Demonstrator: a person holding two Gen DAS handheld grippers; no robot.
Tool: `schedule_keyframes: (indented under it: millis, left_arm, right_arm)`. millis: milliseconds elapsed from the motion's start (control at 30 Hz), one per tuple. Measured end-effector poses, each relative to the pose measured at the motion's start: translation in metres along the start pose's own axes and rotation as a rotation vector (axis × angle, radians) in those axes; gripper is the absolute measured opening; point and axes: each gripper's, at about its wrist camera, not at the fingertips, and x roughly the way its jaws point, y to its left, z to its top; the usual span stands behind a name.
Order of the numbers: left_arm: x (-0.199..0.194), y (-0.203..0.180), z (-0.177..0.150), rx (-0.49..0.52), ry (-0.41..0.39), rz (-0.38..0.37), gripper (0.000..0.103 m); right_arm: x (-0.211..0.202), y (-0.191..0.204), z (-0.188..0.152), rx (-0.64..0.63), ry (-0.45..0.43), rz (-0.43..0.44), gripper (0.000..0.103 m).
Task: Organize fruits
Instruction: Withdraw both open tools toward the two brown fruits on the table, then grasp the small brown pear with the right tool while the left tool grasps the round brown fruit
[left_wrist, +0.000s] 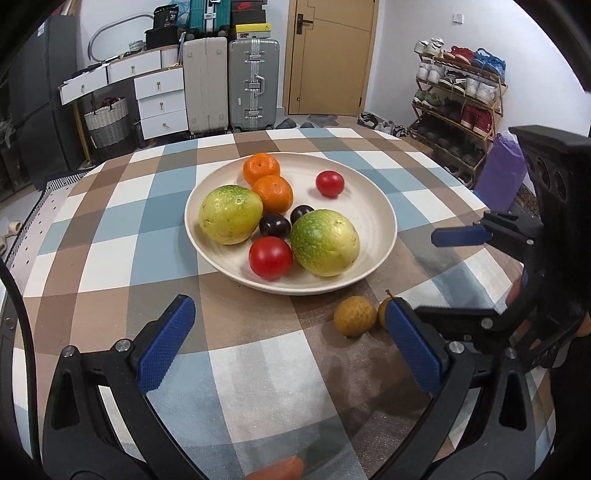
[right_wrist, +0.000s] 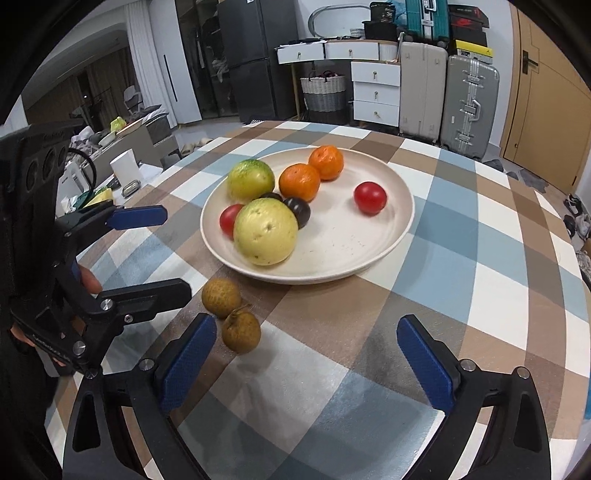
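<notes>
A cream plate (left_wrist: 369, 206) (right_wrist: 351, 240) on the checked tablecloth holds two mandarins (left_wrist: 272, 192), two green-yellow round fruits (left_wrist: 324, 243), two red tomatoes (left_wrist: 270, 257) and two dark plums (left_wrist: 274, 225). Two brown longans (left_wrist: 354, 315) (right_wrist: 221, 297) lie on the cloth just in front of the plate. My left gripper (left_wrist: 289, 302) (right_wrist: 176, 253) is open, and its right pad partly hides the second longan (left_wrist: 383, 310). My right gripper (right_wrist: 306, 320) (left_wrist: 428, 273) is open too, with the stemmed longan (right_wrist: 241, 331) just past its left pad. Neither holds anything.
The round table's edge (left_wrist: 110, 162) curves away at the back and sides. Beyond it stand suitcases (left_wrist: 253, 85), white drawers (left_wrist: 160, 99), a shoe rack (left_wrist: 461, 99) and a door. A person's fingers (right_wrist: 90, 282) show on the gripper handles.
</notes>
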Motion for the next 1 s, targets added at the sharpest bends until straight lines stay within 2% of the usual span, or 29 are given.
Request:
schedule_keyframes:
  millis: [100,233,600,833,1000]
  left_arm:
    - [-0.001,0.006,0.002,-0.022,-0.002,-0.012,0.103]
    - [0.0,0.012,0.003,-0.048,0.003,-0.019,0.103]
    - [0.002,0.012,0.004,-0.05,0.008,-0.026,0.103]
    - [0.003,0.009,0.003,-0.045,0.017,-0.025,0.103]
    - [0.006,0.008,0.002,-0.042,0.025,-0.027,0.103]
  right_arm:
    - [0.005,0.005,-0.002,-0.019,0.02,0.005,0.098]
    - [0.012,0.009,-0.003,-0.039,0.054,0.01,0.084]
    - [0.016,0.023,-0.005,-0.095,0.063,0.023,0.067]
    - [0.014,0.025,-0.006,-0.101,0.057,0.046,0.042]
    - [0.014,0.031,-0.007,-0.132,0.053,0.059,0.029]
